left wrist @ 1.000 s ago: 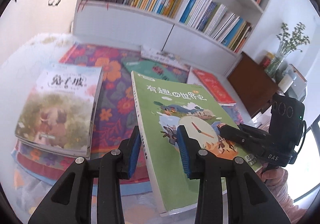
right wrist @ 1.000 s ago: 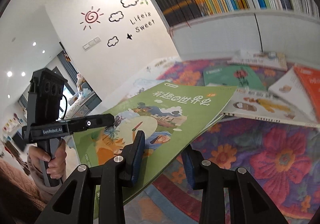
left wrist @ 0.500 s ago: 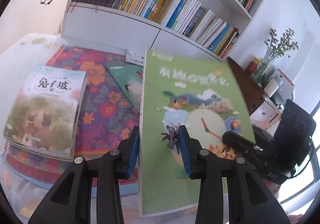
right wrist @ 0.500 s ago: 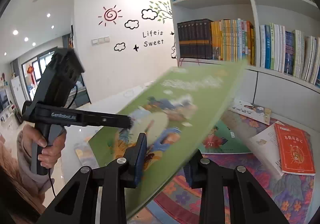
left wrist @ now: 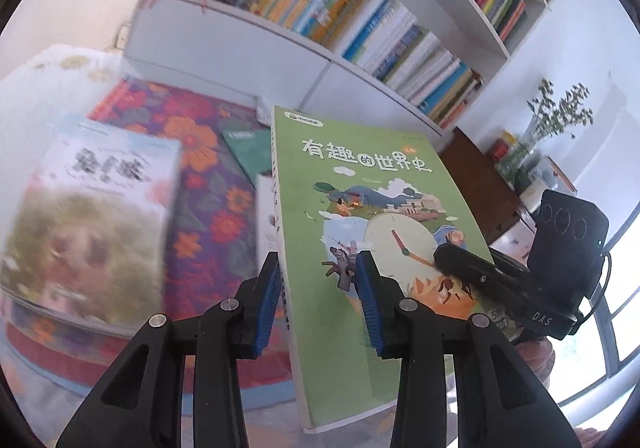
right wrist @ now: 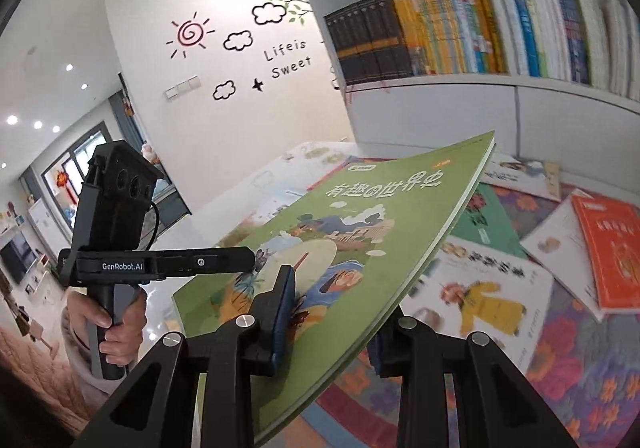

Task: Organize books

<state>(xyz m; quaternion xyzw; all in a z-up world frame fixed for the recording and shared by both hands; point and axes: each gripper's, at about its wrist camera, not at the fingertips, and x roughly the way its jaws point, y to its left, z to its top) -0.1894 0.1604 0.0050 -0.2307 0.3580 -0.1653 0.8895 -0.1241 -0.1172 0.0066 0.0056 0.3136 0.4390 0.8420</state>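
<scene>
- Holding the green book (left wrist: 372, 232) clear of the quilt (left wrist: 208, 215), pinched from two sides at once: near the spine by the left gripper (left wrist: 318, 304), at the opposite long edge by the right gripper (right wrist: 332, 322).
- Left pads (left wrist: 267, 302) narrowed onto the spine edge, one under the back cover, one on the front; clamped on the book.
- Right pads (right wrist: 285, 312) closed over the fore edge, upper one on the cover, lower one mostly hidden beneath; gripping it too.
- Probably doubled up because a thin, floppy paperback sags from a single pinch; page block visibly bowed in the right view.
- Tilted cover-up, top edge aimed toward the shelf (left wrist: 280, 39); likely headed for the stack (left wrist: 80, 232) at left or the shelf, cannot tell which.
- Loose books (right wrist: 520, 272) lying flat on the quilt, yet to be sorted.
</scene>
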